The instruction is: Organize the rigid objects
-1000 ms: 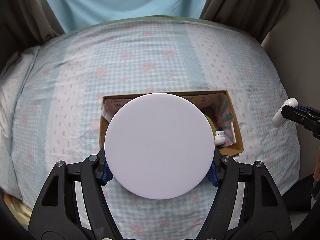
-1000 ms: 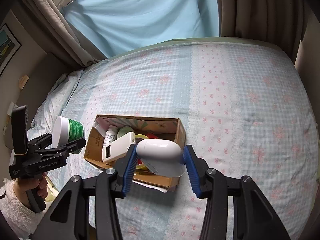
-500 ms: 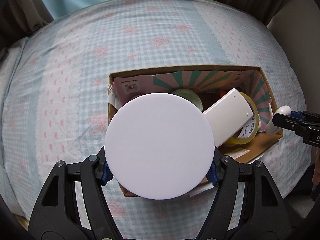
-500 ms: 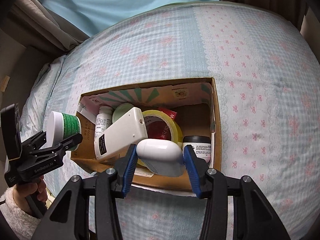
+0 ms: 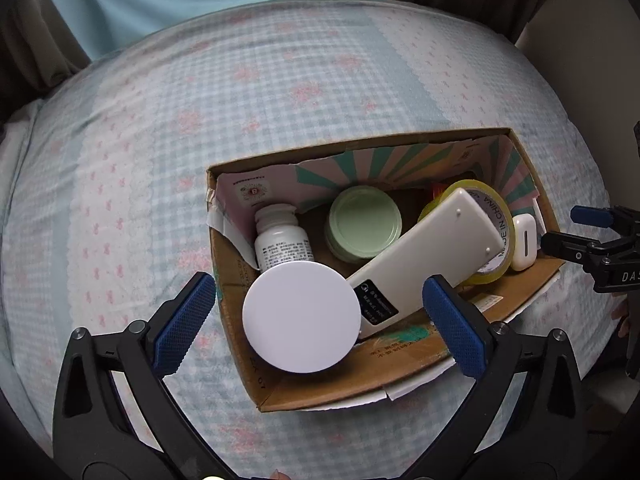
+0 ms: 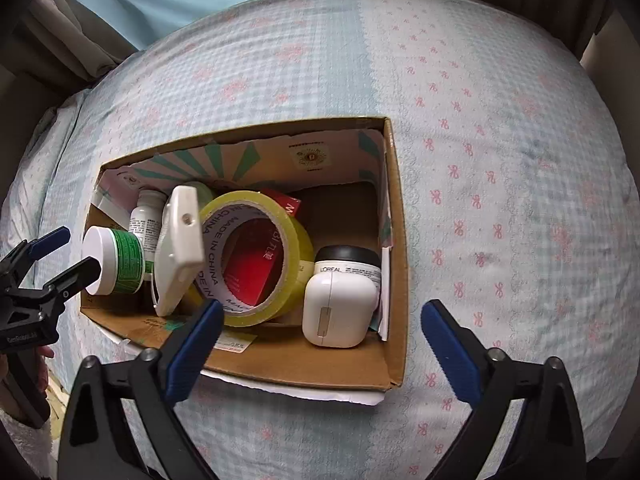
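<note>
A cardboard box (image 5: pixel 360 149) lies on the bed with several items in it. The white-lidded green jar (image 5: pixel 302 318) rests at the box's near left end, between the pads of my left gripper (image 5: pixel 320 320), whose jaws are opening and stand clear of it on both sides. The white rounded case (image 6: pixel 338 310) sits at the right end of the box (image 6: pixel 395 240), below my right gripper (image 6: pixel 322 352), whose jaws are also opening, with nothing touching its pads. The left gripper (image 6: pixel 76 252) shows by the jar (image 6: pixel 112 256), and the right gripper (image 5: pixel 566 227) by the case (image 5: pixel 524 242).
Also inside the box: a white pill bottle (image 5: pixel 280 240), a green-lidded tin (image 5: pixel 364 222), a white remote (image 5: pixel 428 256), a yellow tape roll (image 6: pixel 256 256), a red carton (image 6: pixel 252 276) and a black-lidded cream jar (image 6: pixel 348 264). Checked bedding (image 6: pixel 500 200) surrounds the box; curtains hang behind.
Both grippers came down over the box, then opened wide. The jar has left the left pads and the white case has left the right pads; both now rest in the box.
</note>
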Available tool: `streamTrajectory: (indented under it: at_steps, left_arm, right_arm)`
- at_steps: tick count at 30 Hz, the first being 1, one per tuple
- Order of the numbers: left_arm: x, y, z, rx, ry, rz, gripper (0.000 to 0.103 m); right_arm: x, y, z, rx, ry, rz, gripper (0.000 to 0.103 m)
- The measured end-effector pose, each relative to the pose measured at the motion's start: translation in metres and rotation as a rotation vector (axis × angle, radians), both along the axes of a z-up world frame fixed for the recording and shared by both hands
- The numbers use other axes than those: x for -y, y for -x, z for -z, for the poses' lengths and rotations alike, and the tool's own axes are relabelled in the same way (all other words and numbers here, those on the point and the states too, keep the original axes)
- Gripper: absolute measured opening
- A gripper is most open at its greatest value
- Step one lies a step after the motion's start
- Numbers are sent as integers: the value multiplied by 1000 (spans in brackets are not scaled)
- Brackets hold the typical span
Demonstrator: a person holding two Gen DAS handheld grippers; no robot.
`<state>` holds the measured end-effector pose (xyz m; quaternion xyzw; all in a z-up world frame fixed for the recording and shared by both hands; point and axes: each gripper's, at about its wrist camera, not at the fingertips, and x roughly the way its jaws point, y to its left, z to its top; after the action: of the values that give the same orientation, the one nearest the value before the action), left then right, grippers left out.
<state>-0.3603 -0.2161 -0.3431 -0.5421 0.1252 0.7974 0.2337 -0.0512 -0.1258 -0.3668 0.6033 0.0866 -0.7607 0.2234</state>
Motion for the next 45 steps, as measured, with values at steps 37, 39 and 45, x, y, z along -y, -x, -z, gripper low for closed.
streamTrajectory:
  at_steps: [37, 39, 45]
  left_arm:
    - [-45, -119, -262, -292, -112, -200, 103]
    - [-49, -133, -292, -365, -120, -213, 103]
    - [-49, -166, -341, -477, -163, -240, 103]
  right_arm:
    - [-67, -34, -235, -313, 95, -47, 103]
    - [-80, -39, -263, -359, 107, -30, 103]
    - [-115, -58, -325, -488, 136, 29, 103]
